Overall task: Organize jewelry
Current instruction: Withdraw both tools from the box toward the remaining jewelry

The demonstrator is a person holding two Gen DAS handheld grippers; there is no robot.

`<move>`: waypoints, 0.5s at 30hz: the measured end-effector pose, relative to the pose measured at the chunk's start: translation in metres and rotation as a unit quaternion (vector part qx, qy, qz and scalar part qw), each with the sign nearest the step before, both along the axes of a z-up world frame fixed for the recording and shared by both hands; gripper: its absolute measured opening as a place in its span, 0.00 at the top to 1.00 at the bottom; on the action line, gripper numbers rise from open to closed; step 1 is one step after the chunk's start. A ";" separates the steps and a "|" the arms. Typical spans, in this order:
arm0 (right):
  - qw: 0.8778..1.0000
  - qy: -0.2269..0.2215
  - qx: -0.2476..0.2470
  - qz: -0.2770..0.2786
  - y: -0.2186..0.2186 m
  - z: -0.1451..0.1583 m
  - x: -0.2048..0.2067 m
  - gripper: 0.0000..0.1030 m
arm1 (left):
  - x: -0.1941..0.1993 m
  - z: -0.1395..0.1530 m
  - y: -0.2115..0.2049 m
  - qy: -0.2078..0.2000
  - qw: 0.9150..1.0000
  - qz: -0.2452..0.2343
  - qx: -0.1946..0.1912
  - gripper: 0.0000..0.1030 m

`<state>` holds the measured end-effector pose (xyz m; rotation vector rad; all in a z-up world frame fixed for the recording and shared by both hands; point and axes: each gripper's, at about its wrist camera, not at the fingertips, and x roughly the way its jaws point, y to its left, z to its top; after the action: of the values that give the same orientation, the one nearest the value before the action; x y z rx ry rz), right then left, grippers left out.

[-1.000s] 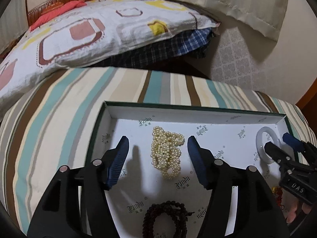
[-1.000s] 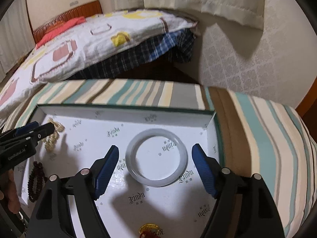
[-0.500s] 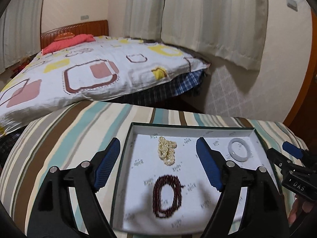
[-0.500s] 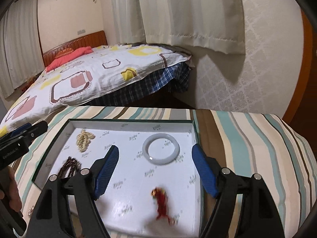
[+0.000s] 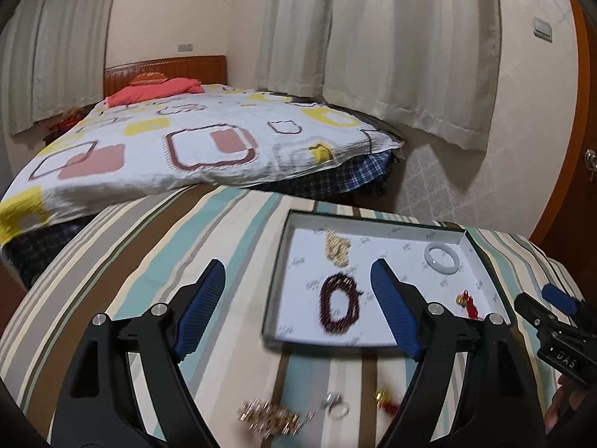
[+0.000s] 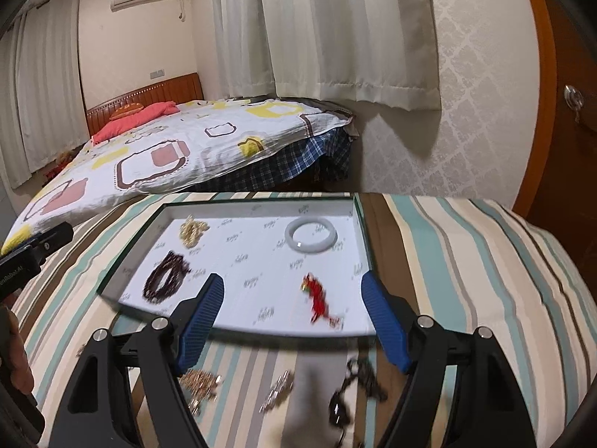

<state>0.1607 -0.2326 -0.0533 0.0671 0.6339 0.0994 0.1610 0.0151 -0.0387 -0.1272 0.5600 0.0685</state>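
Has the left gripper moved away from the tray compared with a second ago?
Yes. The left gripper has backed off; its jaws have just been opening, empty, and the tray now sits farther ahead.

Right gripper (image 6: 291, 321) low in frame, blue pads spread wide, nothing between them. Beyond it at twelve o'clock, a shallow white tray (image 6: 261, 207) on a striped cloth (image 6: 466, 261). Inside the tray: pale bangle (image 6: 310, 234) at one o'clock, gold chain heap (image 6: 192, 230) at eleven, dark bead bracelet (image 6: 166, 278) at ten, red charm (image 6: 319, 300) nearest the pads. Blurred loose jewelry (image 6: 276, 395) on the cloth at six o'clock. Left gripper (image 6: 35, 250) at nine o'clock, state unclear. Bed (image 6: 179, 149) beyond.
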 end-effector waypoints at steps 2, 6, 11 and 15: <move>1.000 0.001 0.005 -0.001 0.001 -0.004 -0.011 0.28 | -0.011 -0.004 0.007 0.005 1.000 0.009 -0.002 0.24; 1.000 0.004 0.002 -0.003 0.003 -0.011 -0.032 0.28 | -0.030 -0.013 0.016 0.018 1.000 0.019 -0.005 0.24; 1.000 0.014 0.004 -0.004 0.002 -0.022 -0.054 0.28 | -0.051 -0.026 0.018 0.030 0.999 0.018 0.000 0.24; 1.000 0.023 0.001 -0.004 0.000 -0.031 -0.070 0.28 | -0.062 -0.041 0.014 0.047 0.999 0.011 0.006 0.24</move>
<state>0.0906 -0.2325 -0.0845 0.0746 0.6787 0.0901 0.0991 0.0292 -0.0798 -0.1194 0.6527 0.1002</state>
